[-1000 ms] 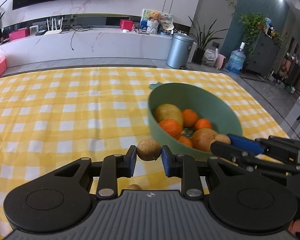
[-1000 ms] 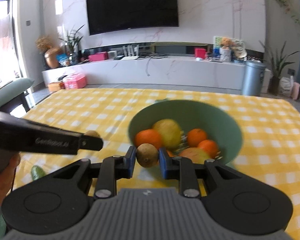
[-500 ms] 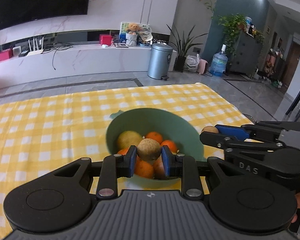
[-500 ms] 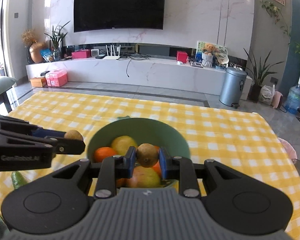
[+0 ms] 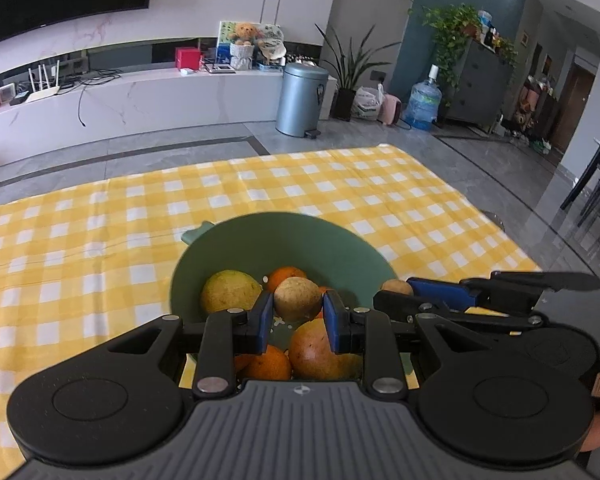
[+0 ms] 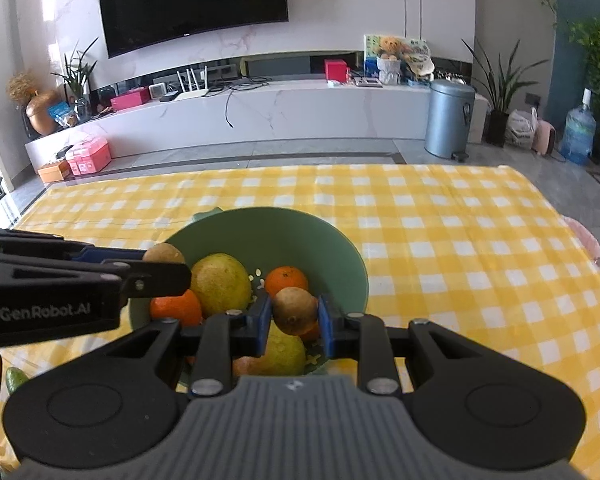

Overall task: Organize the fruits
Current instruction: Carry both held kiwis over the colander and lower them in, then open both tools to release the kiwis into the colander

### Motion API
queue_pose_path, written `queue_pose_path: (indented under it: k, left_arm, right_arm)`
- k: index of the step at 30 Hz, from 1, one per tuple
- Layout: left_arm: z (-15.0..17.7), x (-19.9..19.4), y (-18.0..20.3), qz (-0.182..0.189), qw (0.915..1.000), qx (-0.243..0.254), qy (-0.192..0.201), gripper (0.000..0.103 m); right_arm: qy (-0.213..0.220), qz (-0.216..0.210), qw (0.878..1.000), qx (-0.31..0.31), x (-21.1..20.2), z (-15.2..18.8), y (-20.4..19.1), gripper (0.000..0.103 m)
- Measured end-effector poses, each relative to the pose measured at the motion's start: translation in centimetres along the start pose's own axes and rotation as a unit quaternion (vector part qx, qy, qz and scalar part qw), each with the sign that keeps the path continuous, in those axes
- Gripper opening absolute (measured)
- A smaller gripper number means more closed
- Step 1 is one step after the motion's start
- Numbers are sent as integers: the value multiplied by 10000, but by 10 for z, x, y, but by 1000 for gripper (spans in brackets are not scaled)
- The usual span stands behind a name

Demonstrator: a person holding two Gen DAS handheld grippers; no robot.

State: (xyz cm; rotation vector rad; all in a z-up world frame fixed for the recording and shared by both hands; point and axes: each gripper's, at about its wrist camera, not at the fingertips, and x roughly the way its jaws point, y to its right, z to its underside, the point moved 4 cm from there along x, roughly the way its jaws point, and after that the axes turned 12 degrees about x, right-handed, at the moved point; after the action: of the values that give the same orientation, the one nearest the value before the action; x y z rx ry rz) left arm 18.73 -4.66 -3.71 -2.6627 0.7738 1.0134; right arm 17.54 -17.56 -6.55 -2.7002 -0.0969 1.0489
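The left gripper (image 5: pixel 298 316) pinches a brown kiwi (image 5: pixel 298 299) above the green bowl (image 5: pixel 260 240). The right gripper (image 6: pixel 294 322) pinches a second kiwi (image 6: pixel 295 310) over the same bowl, which holds oranges (image 6: pixel 286 280) and a yellow-green pear (image 6: pixel 220 284) on the yellow-checked table (image 6: pixel 460 240), well inside its edges.

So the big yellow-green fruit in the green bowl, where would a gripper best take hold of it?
Across its widest middle, coming down from above. The yellow-green fruit lies in the green bowl with its rounded top exposed, while an orange and the bowl's wall crowd its sides, so a sideways approach looks blocked.
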Motion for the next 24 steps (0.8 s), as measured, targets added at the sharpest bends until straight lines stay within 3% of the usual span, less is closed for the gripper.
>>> queue_pose_path:
  k: [4,24]
  left_arm:
    - [5,10,3,-56,9997,225,-51,30]
    - [21,42,-2,-74,9982,367,-460,30]
  right_arm:
    - [-128,100,9999,-40,15,4,-1,21]
    - [-445,72,9990,28,44,8,5,21]
